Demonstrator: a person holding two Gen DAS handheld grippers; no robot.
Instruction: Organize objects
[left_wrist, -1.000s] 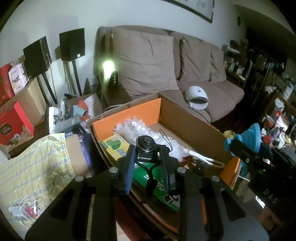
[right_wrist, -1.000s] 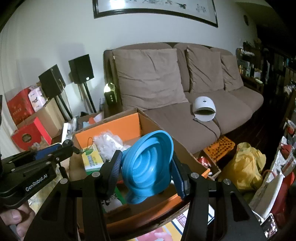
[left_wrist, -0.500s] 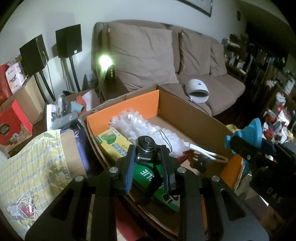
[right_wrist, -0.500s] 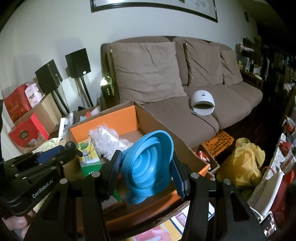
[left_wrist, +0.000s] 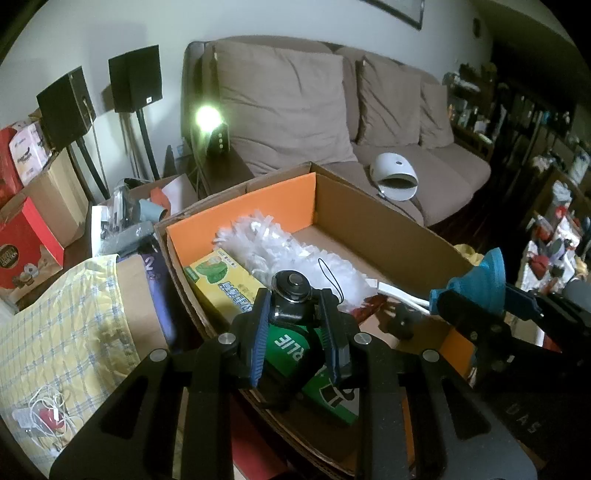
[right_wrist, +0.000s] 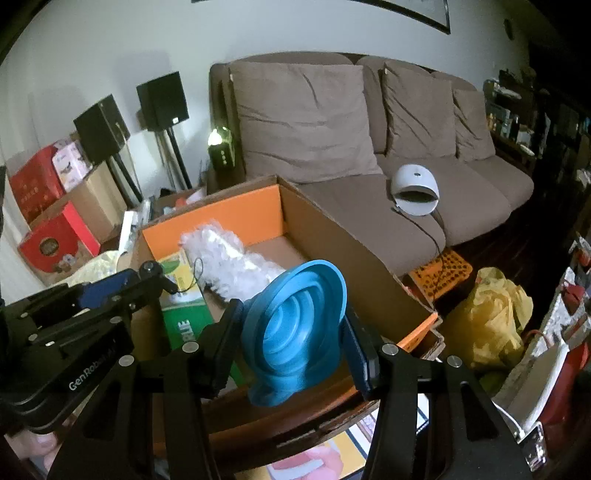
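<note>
My left gripper (left_wrist: 293, 310) is shut on a small black device with a round cap and a thin cord (left_wrist: 291, 291), held over the near left part of an open cardboard box (left_wrist: 384, 218) with an orange inner wall. My right gripper (right_wrist: 291, 332) is shut on a blue collapsible funnel (right_wrist: 295, 325), above the box's near right edge. In the box lie a white fluffy duster (left_wrist: 280, 247), a yellow and green carton (left_wrist: 221, 277) and a green pack (left_wrist: 295, 347). In the left wrist view the right gripper and the funnel (left_wrist: 476, 280) show at the right.
A brown sofa (right_wrist: 461, 192) with cushions stands behind the box, a white dome-shaped device (right_wrist: 415, 188) on its seat. Two black speakers (left_wrist: 135, 77) on stands and red boxes (left_wrist: 22, 243) are at the left. A yellow checked cloth (left_wrist: 55, 325) lies near left, a yellow bag (right_wrist: 491, 314) at the right.
Both views have tipped down a little, so the box fills more of the frame. Both grips are unchanged.
</note>
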